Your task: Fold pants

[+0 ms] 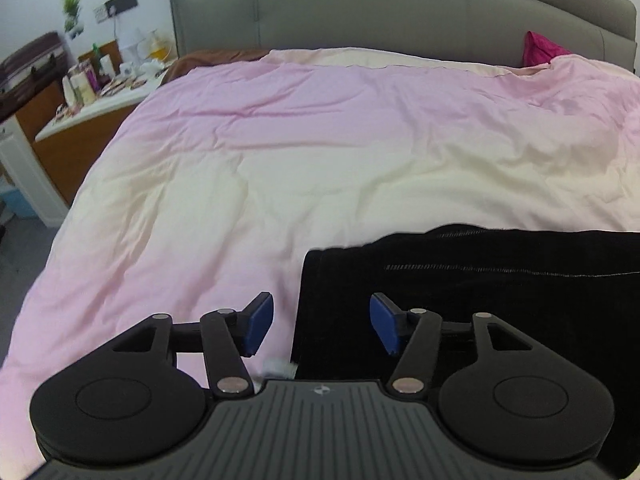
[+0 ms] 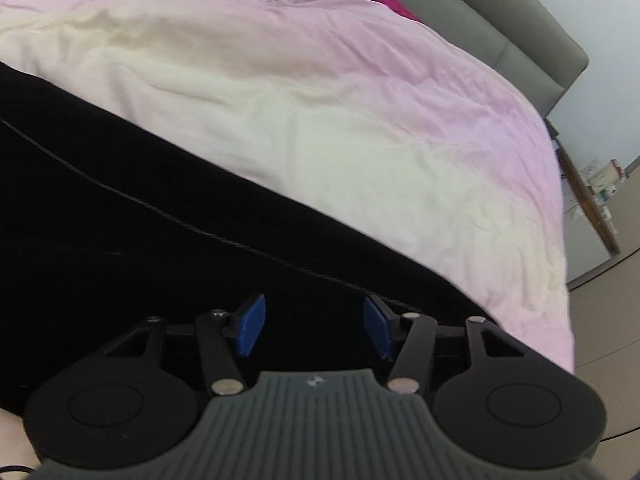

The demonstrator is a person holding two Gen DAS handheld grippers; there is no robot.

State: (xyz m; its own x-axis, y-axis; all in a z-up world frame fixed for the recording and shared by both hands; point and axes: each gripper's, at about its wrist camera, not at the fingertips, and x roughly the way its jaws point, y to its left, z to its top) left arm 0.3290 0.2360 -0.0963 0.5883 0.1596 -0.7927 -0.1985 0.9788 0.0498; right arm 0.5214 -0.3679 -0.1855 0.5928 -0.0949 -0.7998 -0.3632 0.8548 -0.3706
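Black pants point(image 1: 472, 280) lie flat on the pink and cream bed cover point(image 1: 280, 152), with a pale stitched seam across them. In the left wrist view they fill the lower right, their left edge running just under my left gripper point(image 1: 322, 326). That gripper is open, its blue pads point(image 1: 260, 322) apart with nothing between them. In the right wrist view the pants point(image 2: 140, 208) stretch from the left edge to the lower right. My right gripper point(image 2: 314, 328) hovers over the dark cloth, open, and its blue pads point(image 2: 252, 330) grip nothing.
A grey padded headboard point(image 1: 400, 12) stands at the far end of the bed, with a magenta cloth point(image 1: 540, 48) beside it. A cluttered bedside cabinet point(image 1: 92, 92) stands at the left. In the right wrist view a wooden shelf point(image 2: 592, 204) and the floor lie past the bed's right edge.
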